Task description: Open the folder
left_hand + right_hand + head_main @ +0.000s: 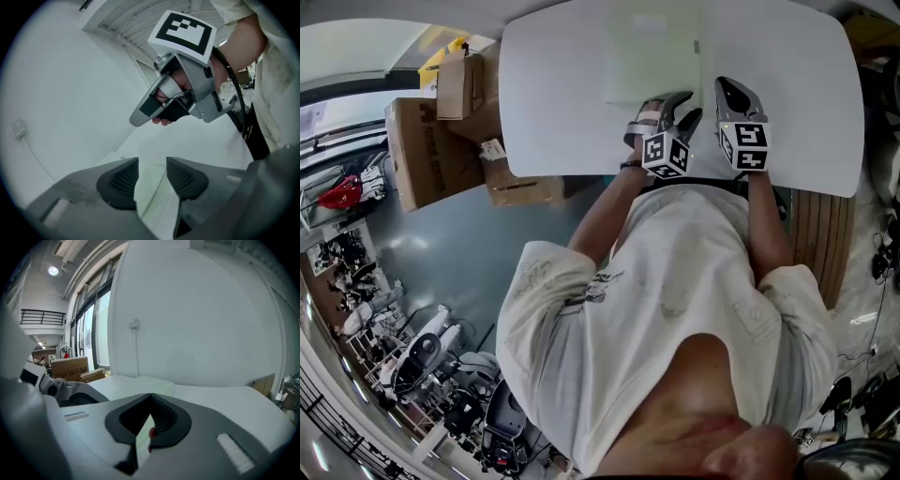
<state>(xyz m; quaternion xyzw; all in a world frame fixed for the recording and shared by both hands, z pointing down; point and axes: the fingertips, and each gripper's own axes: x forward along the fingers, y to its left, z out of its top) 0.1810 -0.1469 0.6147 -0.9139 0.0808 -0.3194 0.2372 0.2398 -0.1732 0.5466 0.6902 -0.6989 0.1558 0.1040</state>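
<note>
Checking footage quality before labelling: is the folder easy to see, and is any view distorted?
Head view: strong fisheye curves the table edges, and the pale folder nearly blends into it. Left gripper view: dark rounded corners, even light. Right gripper view: ceiling lamp glares upper left.

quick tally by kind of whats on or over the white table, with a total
folder: 1
grippers: 2 (left gripper, jaws apart; right gripper, jaws together)
total: 3
</note>
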